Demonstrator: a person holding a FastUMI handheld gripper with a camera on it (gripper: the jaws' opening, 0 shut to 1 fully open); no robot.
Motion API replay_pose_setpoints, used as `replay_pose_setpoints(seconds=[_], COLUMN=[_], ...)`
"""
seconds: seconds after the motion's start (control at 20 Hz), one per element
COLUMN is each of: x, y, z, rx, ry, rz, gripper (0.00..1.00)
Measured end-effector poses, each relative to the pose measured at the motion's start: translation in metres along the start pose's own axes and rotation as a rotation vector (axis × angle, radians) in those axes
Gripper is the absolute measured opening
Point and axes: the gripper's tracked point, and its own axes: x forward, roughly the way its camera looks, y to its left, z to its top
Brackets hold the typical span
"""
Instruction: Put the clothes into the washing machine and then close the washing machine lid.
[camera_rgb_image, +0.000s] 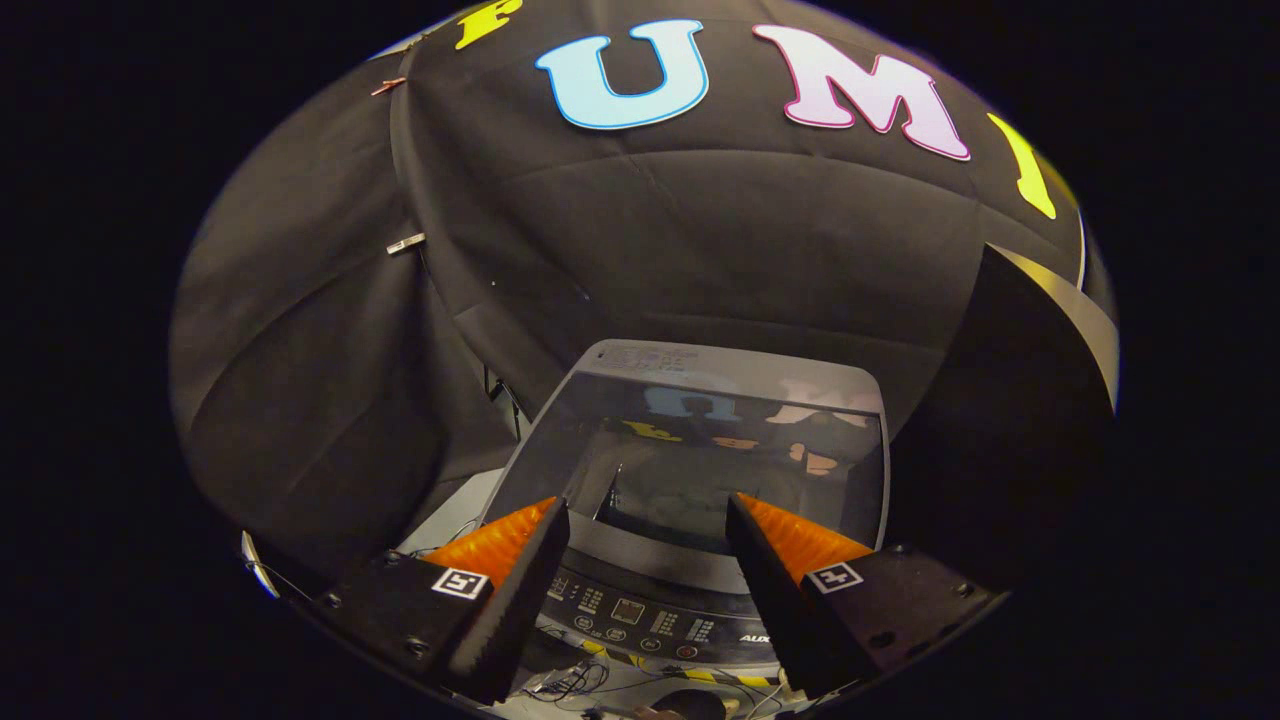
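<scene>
- So, the washing machine (690, 470) sits right ahead of the gripper (648, 520), a top-loader up against the black cloth wall (700, 260) of the booth.
- Its lid (700, 440) looks like dark glass in a grey frame. I honestly can't tell whether it's lying flat or propped up, since the fisheye bends everything. The glass throws back reflections of the booth, and there's a paler rectangular shape showing in it, just beyond the fingertips.
- The control panel (650, 615) runs along the near edge of the machine, with a small display and rows of buttons, and it shows in the gap between the two fingers.
- The jaws are spread wide with nothing between them, and neither finger is touching the machine as far as I can see.
- Below the panel there's a tangle of thin wires (575, 682) and a strip of yellow-and-black tape (720, 676) on a pale surface.
- Off to the right, a big dark panel (1010, 420) with a pale edge stands near the machine.
- On the left, a couple of small clips (405, 243) hold the cloth at a seam.
</scene>
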Motion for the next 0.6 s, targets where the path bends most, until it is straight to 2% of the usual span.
replay_pose_setpoints(seconds=[0.3,0.6], x=[-0.058,-0.175], y=[-0.004,-0.019], z=[0.027,0.078], rx=[-0.002,-0.055], ry=[-0.102,-0.324], rz=[0.017,0.038], gripper=[0.99,0.99])
